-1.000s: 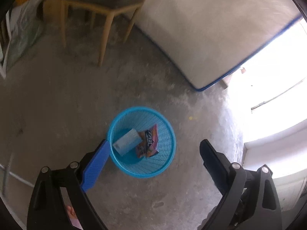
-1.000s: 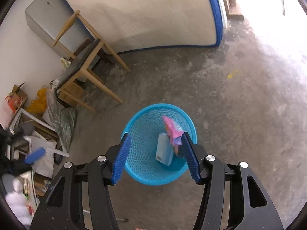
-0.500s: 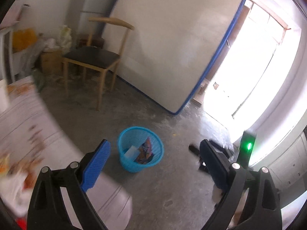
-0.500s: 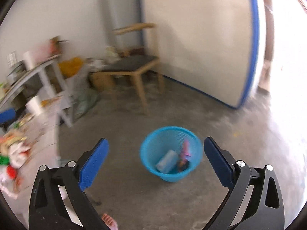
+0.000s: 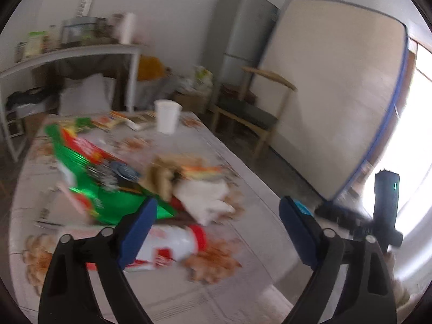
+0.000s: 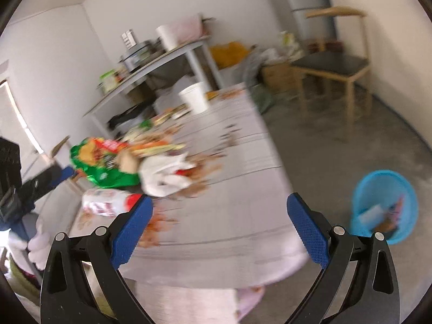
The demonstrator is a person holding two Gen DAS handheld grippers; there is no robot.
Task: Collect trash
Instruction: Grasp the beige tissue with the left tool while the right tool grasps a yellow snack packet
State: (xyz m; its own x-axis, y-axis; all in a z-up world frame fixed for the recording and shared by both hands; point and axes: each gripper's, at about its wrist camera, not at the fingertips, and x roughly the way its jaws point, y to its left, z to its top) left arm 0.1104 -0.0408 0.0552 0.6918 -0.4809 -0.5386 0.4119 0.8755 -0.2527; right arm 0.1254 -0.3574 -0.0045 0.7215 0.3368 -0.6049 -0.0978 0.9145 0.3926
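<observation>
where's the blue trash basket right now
The blue trash basket sits on the concrete floor at the right edge of the right wrist view, just past the table's right edge and nearer than the wooden chair.

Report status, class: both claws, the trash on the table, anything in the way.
Left claw open, empty. Right claw open, empty. Trash pile on the table; blue basket on the floor holds some. Nothing in the way.

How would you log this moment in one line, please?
left gripper: open, empty | right gripper: open, empty | trash pile: on table | basket: on floor
</observation>
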